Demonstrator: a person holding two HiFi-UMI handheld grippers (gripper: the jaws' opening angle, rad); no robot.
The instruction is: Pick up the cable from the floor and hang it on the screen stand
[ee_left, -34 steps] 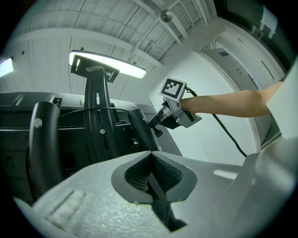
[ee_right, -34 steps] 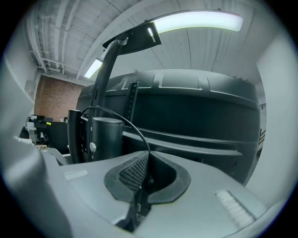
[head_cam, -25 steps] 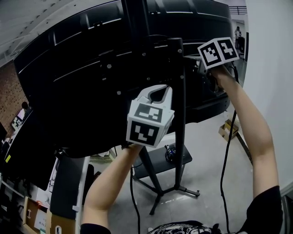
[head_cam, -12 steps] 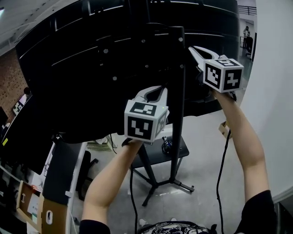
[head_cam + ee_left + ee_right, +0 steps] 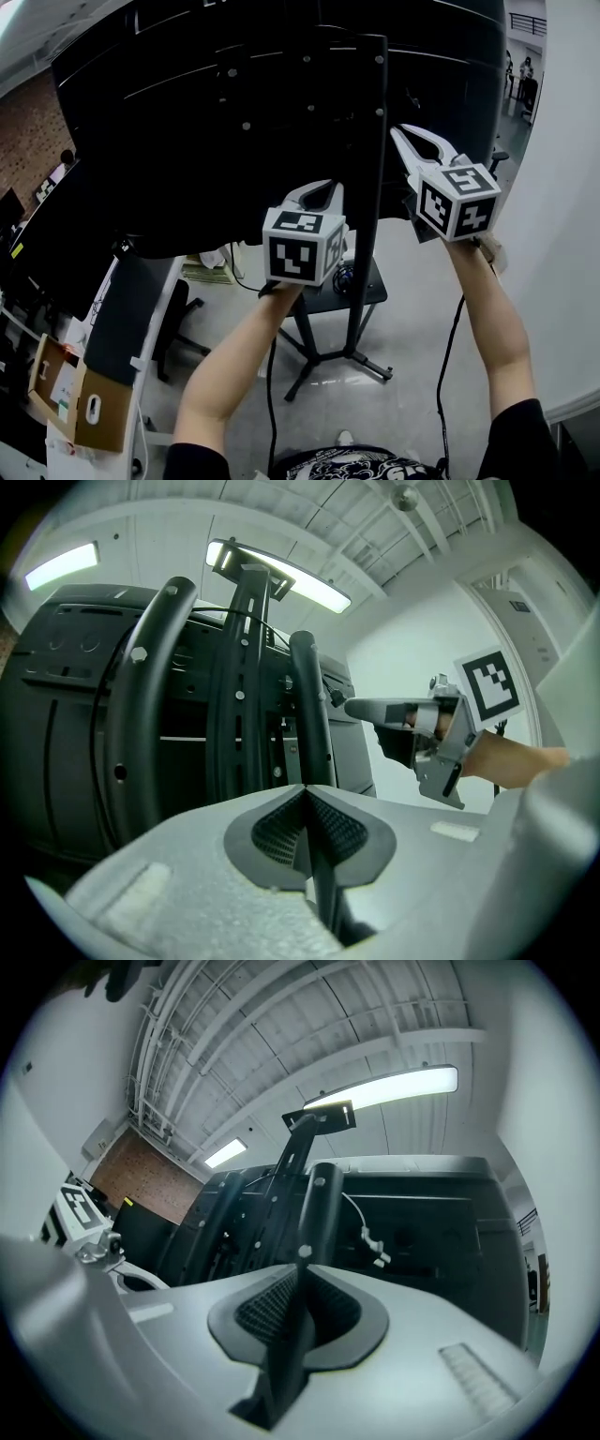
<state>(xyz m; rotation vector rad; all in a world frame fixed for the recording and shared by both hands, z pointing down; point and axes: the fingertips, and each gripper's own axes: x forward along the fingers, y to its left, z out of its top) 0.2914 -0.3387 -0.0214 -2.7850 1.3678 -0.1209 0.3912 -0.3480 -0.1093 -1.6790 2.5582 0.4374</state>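
Two grippers are up behind the screen, one on each side of the screen stand post. The left gripper — jaws pressed together, nothing between them — sits near the post, pointing up. The right gripper has its jaws closed too, empty, tips toward the screen's back. The cable: thin, pale, small plug at its end, hanging against the screen's back just beside the post; where it is hooked can't be made out.
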